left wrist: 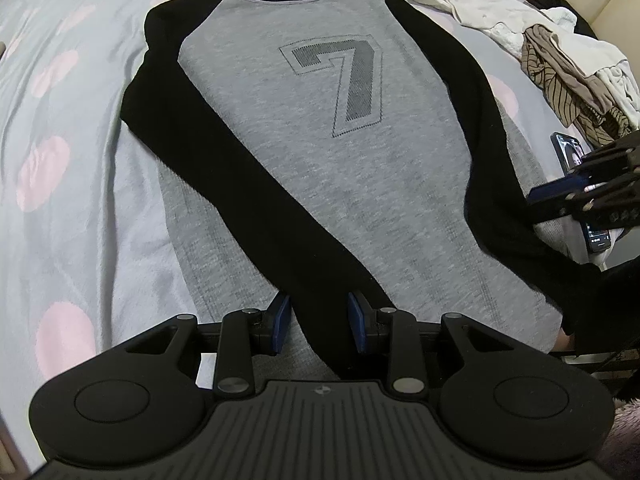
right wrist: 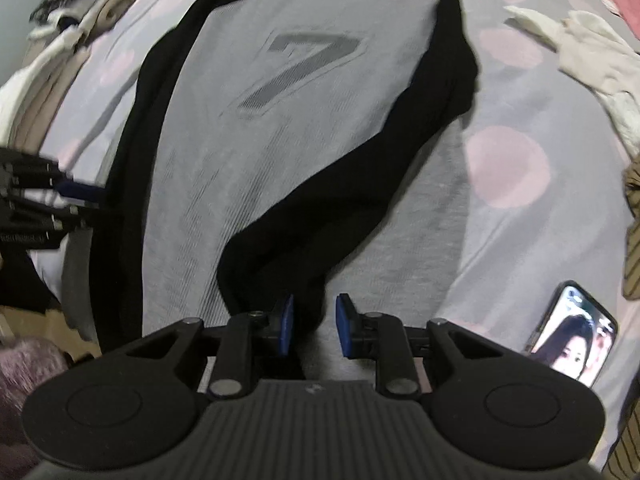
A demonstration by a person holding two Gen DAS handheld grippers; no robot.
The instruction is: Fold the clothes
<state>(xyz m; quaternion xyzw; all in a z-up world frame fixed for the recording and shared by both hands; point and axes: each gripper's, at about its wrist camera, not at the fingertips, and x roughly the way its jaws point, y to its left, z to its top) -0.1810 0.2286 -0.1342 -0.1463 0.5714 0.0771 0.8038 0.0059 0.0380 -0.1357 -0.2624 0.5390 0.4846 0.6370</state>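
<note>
A grey long-sleeved shirt (left wrist: 320, 184) with black sleeves and a large "7" lies flat on the bed, collar away from me. In the left wrist view its picture-left black sleeve (left wrist: 240, 168) runs diagonally across the body, and its end sits between the pads of my left gripper (left wrist: 319, 318), which is shut on it. In the right wrist view the shirt (right wrist: 260, 152) shows its other black sleeve (right wrist: 360, 152), which curves down to my right gripper (right wrist: 315, 324). That cuff lies between the jaws against the left pad, with a gap to the right pad, so the gripper is open.
A pink-dotted grey bedsheet (left wrist: 60, 120) lies under everything. A pile of loose clothes (left wrist: 560, 52) sits at the far right and a stack of pale folded items (right wrist: 48, 60) at the left. A lit phone (right wrist: 576, 340) lies just right of my right gripper.
</note>
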